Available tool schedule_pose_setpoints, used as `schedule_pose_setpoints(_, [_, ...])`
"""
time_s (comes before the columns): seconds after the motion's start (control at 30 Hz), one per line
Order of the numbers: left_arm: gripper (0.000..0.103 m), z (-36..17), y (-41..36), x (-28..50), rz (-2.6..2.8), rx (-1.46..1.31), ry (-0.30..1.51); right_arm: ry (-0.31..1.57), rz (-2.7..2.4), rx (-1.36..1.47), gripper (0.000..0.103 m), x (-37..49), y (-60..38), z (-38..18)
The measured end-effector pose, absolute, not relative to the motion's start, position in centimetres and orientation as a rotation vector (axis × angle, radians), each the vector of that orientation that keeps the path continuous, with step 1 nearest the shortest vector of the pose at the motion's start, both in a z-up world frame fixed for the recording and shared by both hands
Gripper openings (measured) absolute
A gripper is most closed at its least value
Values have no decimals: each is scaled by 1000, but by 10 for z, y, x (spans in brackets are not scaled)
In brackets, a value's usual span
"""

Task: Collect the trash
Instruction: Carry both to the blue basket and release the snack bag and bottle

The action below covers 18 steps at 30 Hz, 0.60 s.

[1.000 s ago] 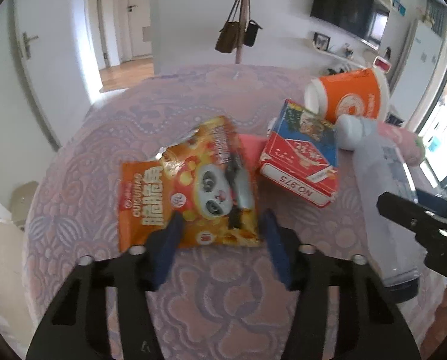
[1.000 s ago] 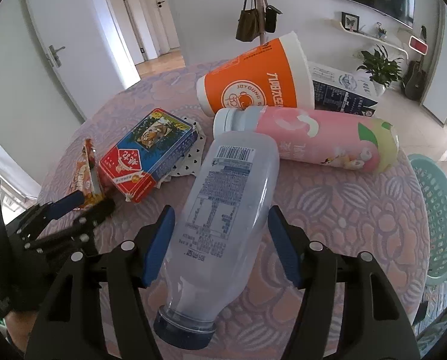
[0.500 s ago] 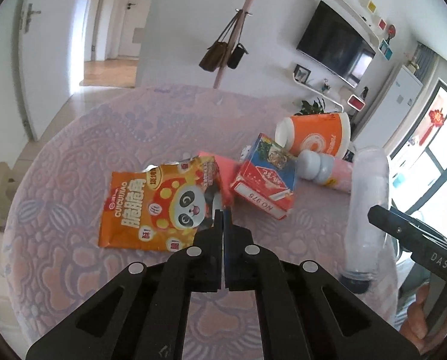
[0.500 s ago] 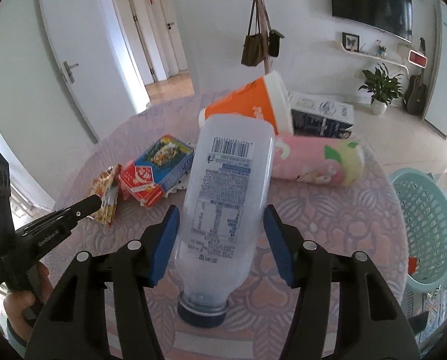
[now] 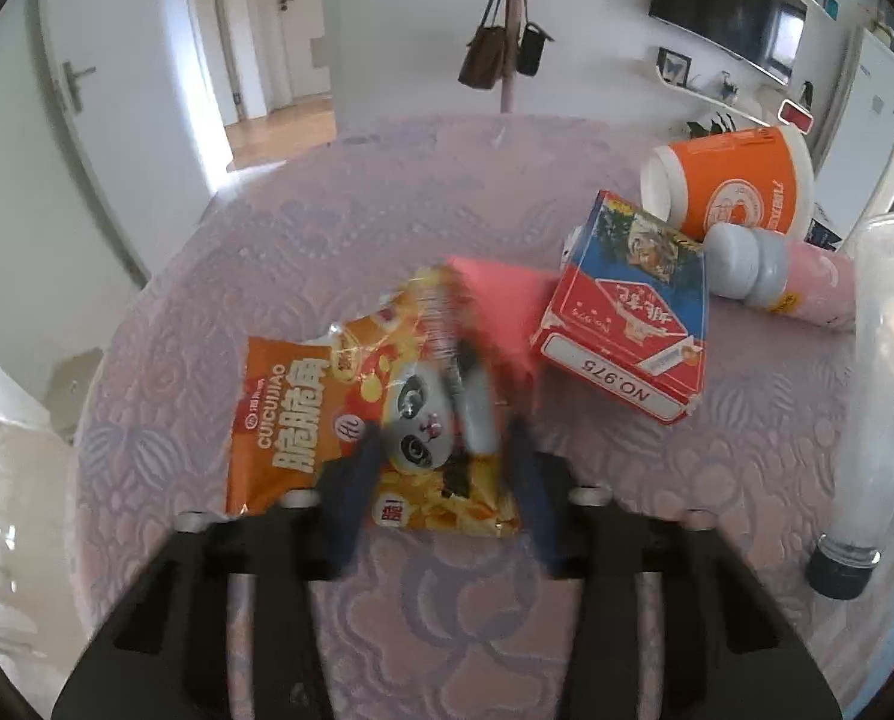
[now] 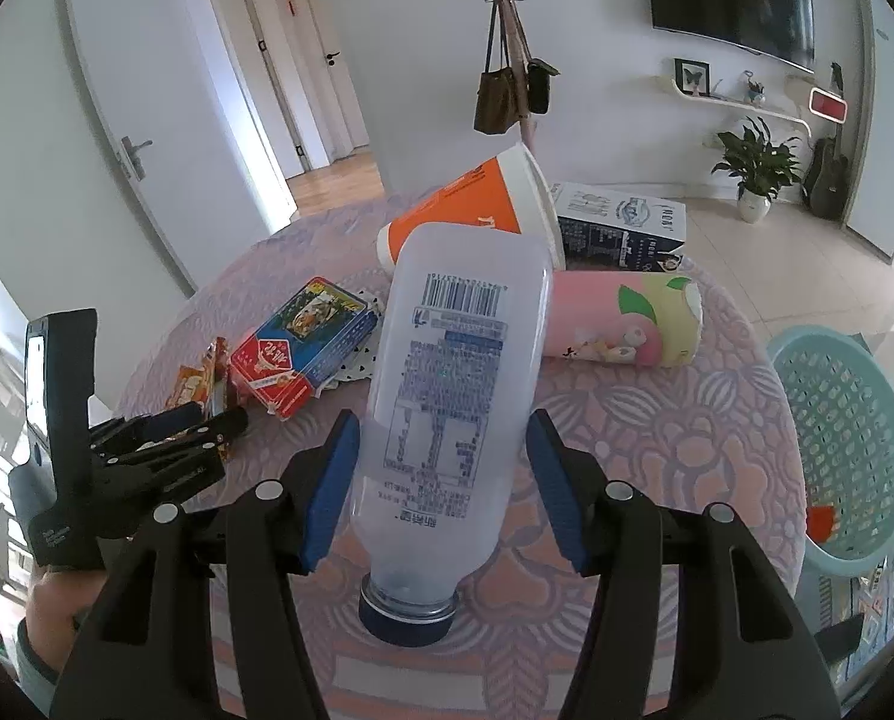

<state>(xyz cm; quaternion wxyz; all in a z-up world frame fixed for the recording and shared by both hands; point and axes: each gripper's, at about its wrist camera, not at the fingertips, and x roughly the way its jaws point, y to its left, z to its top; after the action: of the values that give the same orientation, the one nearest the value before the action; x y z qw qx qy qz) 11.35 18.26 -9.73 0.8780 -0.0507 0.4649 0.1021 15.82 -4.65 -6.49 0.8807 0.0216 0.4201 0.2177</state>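
Observation:
My right gripper (image 6: 444, 480) is shut on a clear plastic bottle (image 6: 453, 384), held cap-down above the table; the bottle also shows in the left wrist view (image 5: 879, 372). My left gripper (image 5: 441, 480) is open, its blue fingers either side of the near edge of an orange panda snack bag (image 5: 351, 414) that lies flat. In the right wrist view the left gripper (image 6: 207, 420) sits low at the bag (image 6: 198, 381). A red and blue card box (image 5: 627, 324), an orange cup (image 5: 729, 186) and a pink bottle (image 5: 789, 282) lie on the table.
A pale green laundry basket (image 6: 843, 438) stands off the table's right side, with a red scrap inside. A dark blue and white carton (image 6: 621, 228) lies behind the cup. A pink paper (image 5: 495, 294) lies under the snack bag. The round table (image 5: 387, 210) has a lilac patterned cloth.
My left gripper was shut and raised half a second ago; now it is open and low around the snack bag's edge. My right gripper has lifted the bottle off the table to near upright.

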Motion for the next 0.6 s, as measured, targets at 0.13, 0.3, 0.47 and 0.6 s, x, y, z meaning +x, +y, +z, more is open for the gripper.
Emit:
schedule_pose_setpoints(0.13, [6, -83, 194, 93, 170, -176, 895, 855, 477, 57, 54, 154, -49, -61])
schedule_pose_setpoints(0.3, [6, -48, 201, 63, 91, -286, 753, 800, 494, 79, 54, 148, -59, -47])
schedule_pose_setpoints(0.47, [6, -5, 179, 50, -3, -316, 629, 746, 492, 107, 54, 143, -71, -28])
schedule_pose_setpoints(0.6, [6, 20, 143, 61, -85, -278, 574, 685, 472, 131, 54, 138, -91, -9])
